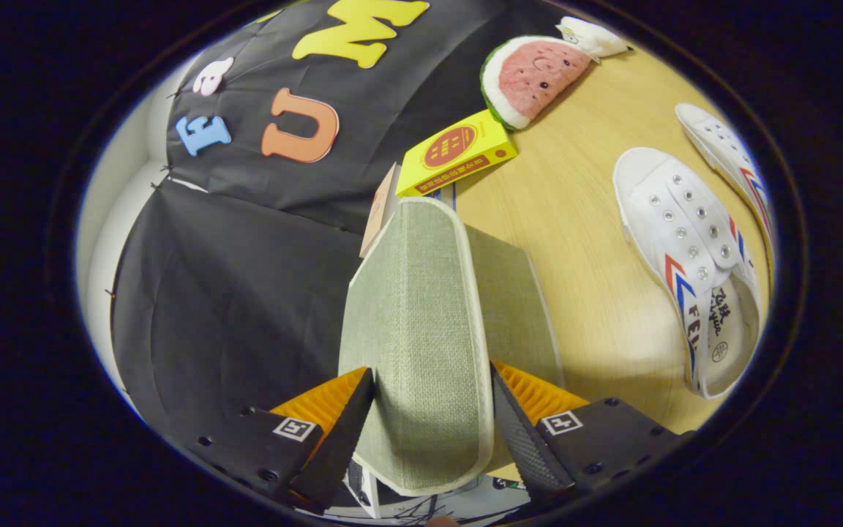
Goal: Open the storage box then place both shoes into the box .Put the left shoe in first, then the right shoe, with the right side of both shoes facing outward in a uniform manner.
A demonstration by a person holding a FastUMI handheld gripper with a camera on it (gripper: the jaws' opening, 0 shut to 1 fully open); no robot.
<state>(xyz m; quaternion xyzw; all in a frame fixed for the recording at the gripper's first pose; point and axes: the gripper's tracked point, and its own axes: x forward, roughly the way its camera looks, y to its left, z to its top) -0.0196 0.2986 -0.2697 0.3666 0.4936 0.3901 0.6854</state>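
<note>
While black cloth walls the booth behind it, the pale wooden worktop point(575, 219) carries a grey-green fabric storage box point(421, 322), whose lid appears raised on edge. To the right of the box lie two white shoes point(685, 249), side by side. Beyond the box sit a yellow carton point(458, 150) and a watermelon plush point(531, 77). The claw point(432, 410) pinches the lid, one finger on each face.

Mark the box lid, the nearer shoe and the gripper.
box lid point(421, 329): gripper view, its fabric face.
nearer shoe point(685, 227): gripper view, its laced top.
gripper point(432, 410): gripper view, between fingertips, shut on lid.
</note>
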